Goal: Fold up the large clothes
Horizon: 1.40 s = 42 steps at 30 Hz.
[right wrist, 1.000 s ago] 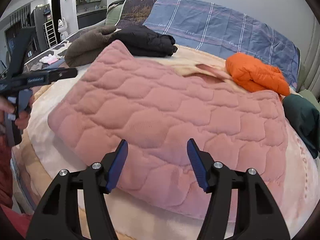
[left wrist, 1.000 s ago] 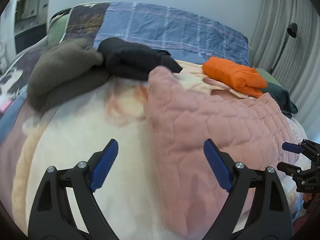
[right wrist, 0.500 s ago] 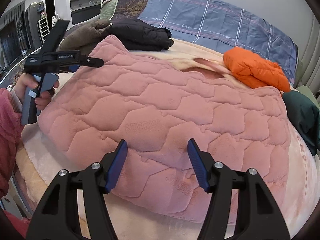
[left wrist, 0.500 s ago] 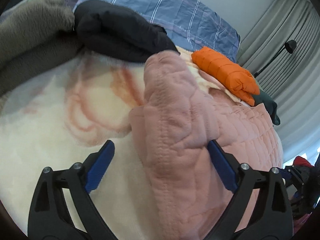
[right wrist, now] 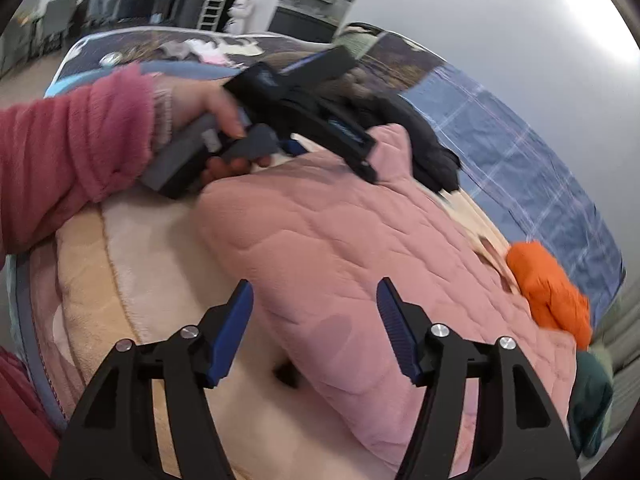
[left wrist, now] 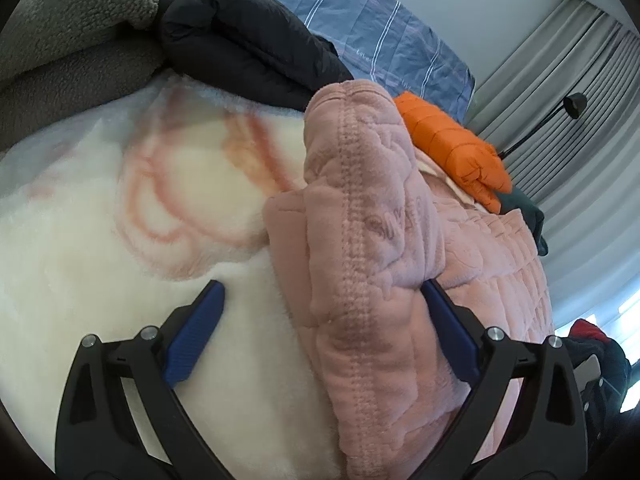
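Note:
A pink quilted garment point(left wrist: 360, 208) lies spread on a cream blanket point(left wrist: 100, 272) on the bed. My left gripper point(left wrist: 320, 316) stands wide open astride its raised, seamed corner; the right pad is partly tucked under a fold and neither pad presses. In the right wrist view the same garment point(right wrist: 360, 248) fills the middle. My right gripper point(right wrist: 314, 292) hangs over its near edge, jaws opening, with cloth between them but not pinched. A hand in a pink sleeve point(right wrist: 72, 140) holds the left gripper point(right wrist: 360, 152) at the garment's far corner.
Folded clothes line the far side: a grey-brown fleece point(left wrist: 72, 40), a black jacket point(left wrist: 248, 44), an orange puffer point(left wrist: 452, 148) and a dark green piece point(left wrist: 528, 216). A blue plaid sheet point(left wrist: 360, 20) lies behind them. Curtains and a lamp point(left wrist: 576, 102) stand at the right.
My left gripper has dropped in close over the pink garment's corner and its jaws have spread wider. The right wrist view has rolled and swung left, bringing the hand and left gripper near.

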Motion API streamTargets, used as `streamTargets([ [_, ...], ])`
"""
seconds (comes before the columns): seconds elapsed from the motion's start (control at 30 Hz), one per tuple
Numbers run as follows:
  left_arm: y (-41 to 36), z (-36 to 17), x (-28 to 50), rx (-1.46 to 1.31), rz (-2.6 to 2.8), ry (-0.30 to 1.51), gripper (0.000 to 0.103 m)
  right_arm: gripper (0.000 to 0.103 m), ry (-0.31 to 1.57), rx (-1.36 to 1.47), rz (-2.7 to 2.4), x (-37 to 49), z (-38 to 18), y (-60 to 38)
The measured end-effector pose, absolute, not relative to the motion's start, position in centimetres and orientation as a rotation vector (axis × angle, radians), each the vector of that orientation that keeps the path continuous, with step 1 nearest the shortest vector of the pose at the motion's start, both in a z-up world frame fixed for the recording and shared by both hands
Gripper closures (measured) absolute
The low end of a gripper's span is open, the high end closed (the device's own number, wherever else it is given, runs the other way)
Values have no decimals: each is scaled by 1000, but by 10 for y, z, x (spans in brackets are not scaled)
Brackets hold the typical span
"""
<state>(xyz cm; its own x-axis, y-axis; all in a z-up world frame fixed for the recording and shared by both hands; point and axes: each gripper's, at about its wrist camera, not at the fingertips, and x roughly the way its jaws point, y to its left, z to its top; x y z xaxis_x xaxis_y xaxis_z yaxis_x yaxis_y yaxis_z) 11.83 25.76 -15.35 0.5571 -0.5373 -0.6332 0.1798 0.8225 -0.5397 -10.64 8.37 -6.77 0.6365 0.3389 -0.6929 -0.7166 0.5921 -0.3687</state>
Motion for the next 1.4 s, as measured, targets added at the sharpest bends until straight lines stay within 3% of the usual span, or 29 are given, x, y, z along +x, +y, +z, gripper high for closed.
streamTargets([
  [0.4, 262, -155, 110, -470, -442, 830, 4, 33, 589, -788, 659, -100, -92, 117],
  [0.57, 268, -158, 106, -494, -455, 814, 4, 27, 548, -836, 673, -99, -100, 138],
  [0.7, 271, -158, 105, -503, -461, 810, 4, 27, 602, -592, 699, -84, -67, 99],
  [0.73, 271, -158, 105, -502, -461, 809, 4, 32, 610, -518, 681, -77, -57, 85],
  [0.77, 271, -158, 105, -503, -461, 809, 4, 57, 618, -442, 645, -68, -48, 67],
  [0.83, 269, -158, 105, -500, -456, 805, 4, 83, 690, -342, 546, -44, -46, 31],
  [0.93, 267, -157, 105, -491, -450, 806, 4, 85, 827, -283, 518, -27, -75, 3],
  [1.0, 268, -156, 107, -495, -452, 815, 4, 81, 768, -334, 514, -42, -67, 8],
  [1.07, 267, -154, 110, -498, -456, 831, 5, 54, 652, -453, 559, -65, -54, 29],
  [1.13, 265, -150, 113, -479, -452, 845, 5, 35, 546, -551, 646, -89, -45, 53],
  [1.4, 262, -145, 119, -435, -456, 862, 5, 34, 493, -872, 662, -105, -95, 135],
])
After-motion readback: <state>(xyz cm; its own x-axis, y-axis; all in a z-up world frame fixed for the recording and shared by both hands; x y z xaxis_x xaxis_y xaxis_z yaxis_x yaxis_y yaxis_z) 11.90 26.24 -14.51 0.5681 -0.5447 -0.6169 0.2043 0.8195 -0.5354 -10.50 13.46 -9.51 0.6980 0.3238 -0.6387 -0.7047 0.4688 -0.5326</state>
